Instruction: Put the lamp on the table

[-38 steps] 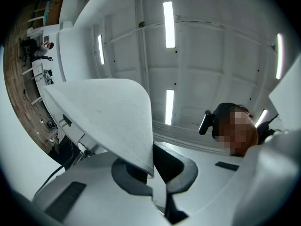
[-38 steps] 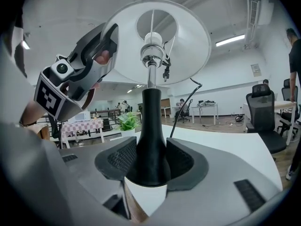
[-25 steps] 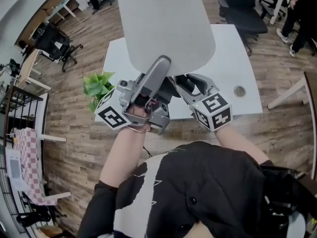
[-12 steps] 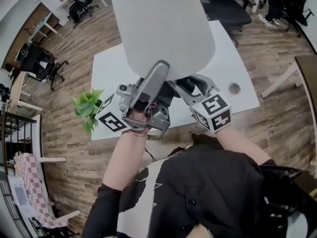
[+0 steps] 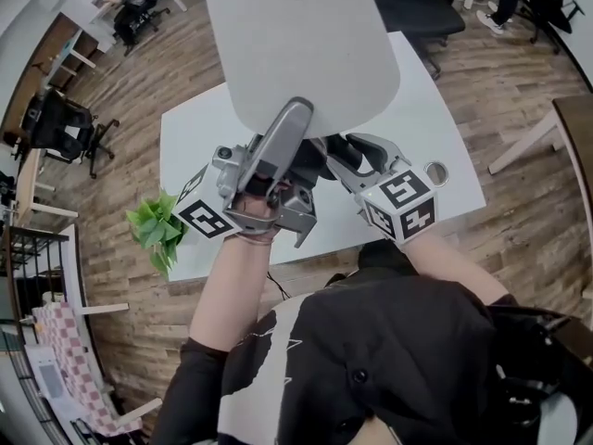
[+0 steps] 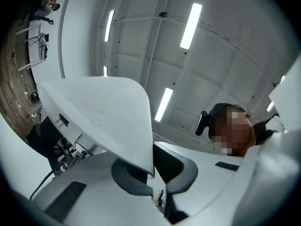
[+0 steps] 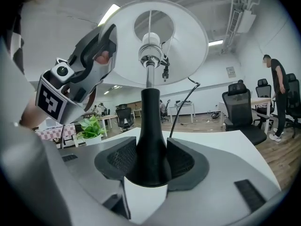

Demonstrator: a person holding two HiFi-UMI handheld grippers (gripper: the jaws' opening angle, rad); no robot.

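A lamp with a white shade point(image 5: 301, 49) and a black stem point(image 7: 150, 135) hangs in the air over the near part of the white table point(image 5: 190, 146). My left gripper point(image 5: 298, 119) is shut on the shade's lower rim; in the left gripper view the thin shade wall point(image 6: 103, 112) runs down between the two pads. My right gripper point(image 5: 338, 151) is under the shade, shut on the black stem, with the dark pads point(image 7: 186, 161) pressed on both sides. The bulb socket point(image 7: 149, 55) and a black cord point(image 7: 181, 109) show under the shade. The lamp's foot is hidden.
A green potted plant point(image 5: 153, 230) stands off the table's left front corner. The table has a round cable hole point(image 5: 434, 172) near its right front corner. Black office chairs point(image 5: 412, 7) stand behind the table, more desks lie farther left, and people point(image 7: 276, 86) are at the back.
The view has shifted forward over the table; the plant has slid left and down in the picture. Both grippers hold the lamp as before.
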